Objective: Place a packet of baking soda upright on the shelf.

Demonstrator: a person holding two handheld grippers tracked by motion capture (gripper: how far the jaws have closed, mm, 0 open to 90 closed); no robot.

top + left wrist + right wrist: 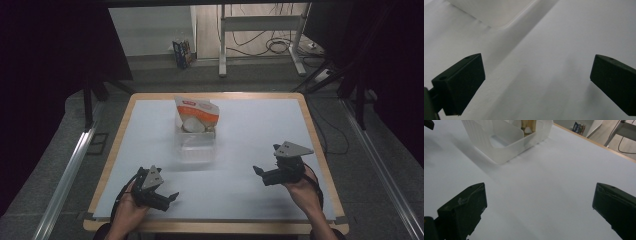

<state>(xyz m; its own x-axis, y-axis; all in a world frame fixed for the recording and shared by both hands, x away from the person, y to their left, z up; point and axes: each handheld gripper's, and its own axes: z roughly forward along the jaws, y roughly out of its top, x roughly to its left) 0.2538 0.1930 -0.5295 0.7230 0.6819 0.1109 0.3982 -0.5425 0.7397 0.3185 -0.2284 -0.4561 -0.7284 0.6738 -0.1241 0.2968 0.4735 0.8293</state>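
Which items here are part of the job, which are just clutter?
In play: clear plastic bin; snack pouch standing in its far compartment; left gripper and right gripper, both open, nothing held.
Clutter: small carton on the floor; cables; metal frame.

White-topped table with a light wooden rim (118, 145) on a grey carpeted floor (55, 150). Black curtains (45, 60) hang left and right, dark there. Behind: metal-legged white desk frame (260, 30) with loose black cables (275, 46) beneath (on a paler floor), small colourful box (183, 53) standing near it. Aluminium rails (67, 172) flank the table.
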